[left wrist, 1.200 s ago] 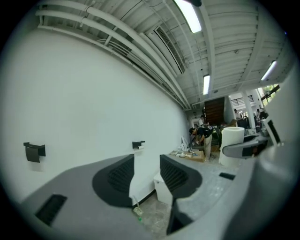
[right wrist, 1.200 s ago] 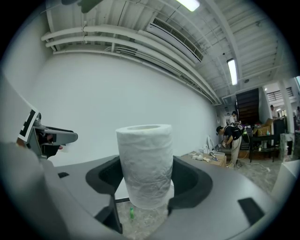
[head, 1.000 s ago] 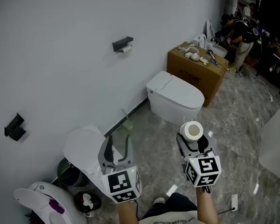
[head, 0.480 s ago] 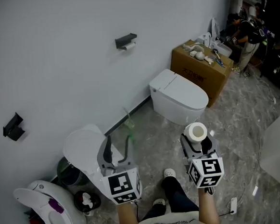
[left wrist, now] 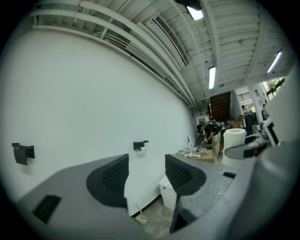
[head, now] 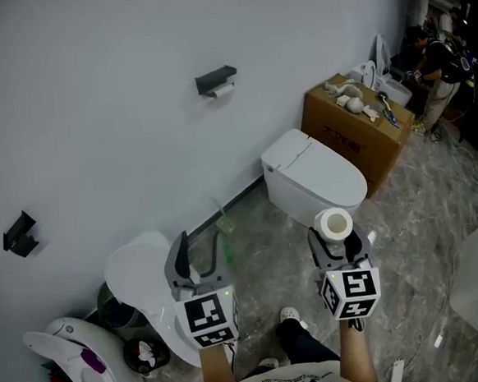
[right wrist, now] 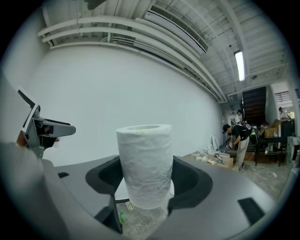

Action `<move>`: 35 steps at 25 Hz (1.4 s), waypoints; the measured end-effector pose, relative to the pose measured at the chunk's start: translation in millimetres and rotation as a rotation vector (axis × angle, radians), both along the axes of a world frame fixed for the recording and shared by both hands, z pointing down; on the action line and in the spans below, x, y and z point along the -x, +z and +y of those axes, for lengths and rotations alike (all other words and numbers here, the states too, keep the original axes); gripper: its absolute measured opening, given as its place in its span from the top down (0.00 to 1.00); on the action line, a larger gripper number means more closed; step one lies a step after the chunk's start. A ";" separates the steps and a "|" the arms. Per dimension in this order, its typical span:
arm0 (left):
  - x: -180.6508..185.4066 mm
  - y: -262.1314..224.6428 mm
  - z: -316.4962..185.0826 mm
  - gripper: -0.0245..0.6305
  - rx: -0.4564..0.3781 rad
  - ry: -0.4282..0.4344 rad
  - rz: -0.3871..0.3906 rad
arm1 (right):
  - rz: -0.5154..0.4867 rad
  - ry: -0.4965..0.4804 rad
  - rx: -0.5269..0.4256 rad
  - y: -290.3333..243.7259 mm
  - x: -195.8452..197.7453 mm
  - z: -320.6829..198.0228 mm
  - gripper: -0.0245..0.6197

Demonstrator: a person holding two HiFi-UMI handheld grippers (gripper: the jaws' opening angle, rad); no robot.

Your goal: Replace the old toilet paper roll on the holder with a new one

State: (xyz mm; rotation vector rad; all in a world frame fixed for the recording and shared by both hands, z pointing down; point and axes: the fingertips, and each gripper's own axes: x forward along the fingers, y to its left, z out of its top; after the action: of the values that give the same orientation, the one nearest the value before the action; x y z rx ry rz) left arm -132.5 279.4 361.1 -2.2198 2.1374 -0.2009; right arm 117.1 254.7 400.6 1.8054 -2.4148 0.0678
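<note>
Right gripper (head: 336, 240): closest to the viewer, held level. Its fingers (right wrist: 105, 176) are clamped on the sides of the new roll, which stands upright between them.
New roll (right wrist: 144, 161): a full, thick white cylinder with a lightly crinkled surface. The hollow core opens at the top (no loose tail shows).
Left gripper (head: 201, 248): beside the right one. Its fingers are spread wide and have just been opening further. Nothing sits between them, only wall and floor beyond.
Toilet (head: 312, 172): white, lid down, against the wall between the grippers and the holder.
Holder (head: 215, 77): a black bracket up on the white wall, well apart from both grippers.
Old roll (head: 223, 88): a small pale cylinder under the bracket. It looks slim, and it is too small to tell how much paper is left.
Done so far: the new roll is in hand and the free gripper is open, apparently ready for the old roll.
Left to do: reach the holder, take the old roll off, and fit the new one on.
</note>
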 end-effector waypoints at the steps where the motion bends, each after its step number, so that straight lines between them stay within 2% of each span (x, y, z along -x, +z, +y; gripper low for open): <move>1: -3.6 -1.4 -10.9 0.62 -0.003 -0.006 0.003 | -0.003 -0.008 -0.004 -2.3 -3.3 -13.3 0.48; 11: -36.8 -18.1 -107.6 0.62 -0.040 -0.092 0.004 | -0.011 -0.076 -0.035 -23.7 -43.4 -132.8 0.48; 22: -49.1 -11.3 -177.2 0.62 -0.014 -0.125 -0.014 | -0.015 -0.089 -0.006 -11.4 -70.6 -203.9 0.48; 30: -39.1 -9.8 -241.9 0.62 -0.018 -0.118 -0.027 | -0.024 -0.081 -0.011 -11.1 -62.3 -266.5 0.48; 35: -20.5 -6.0 -297.5 0.62 -0.023 -0.120 -0.025 | -0.024 -0.079 -0.025 -11.4 -44.7 -319.5 0.48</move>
State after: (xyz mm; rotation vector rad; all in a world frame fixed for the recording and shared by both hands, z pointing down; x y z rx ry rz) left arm -112.0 -18.2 355.1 -2.0672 2.2492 -0.2068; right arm 161.8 -64.8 389.1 1.7267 -2.5115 0.0519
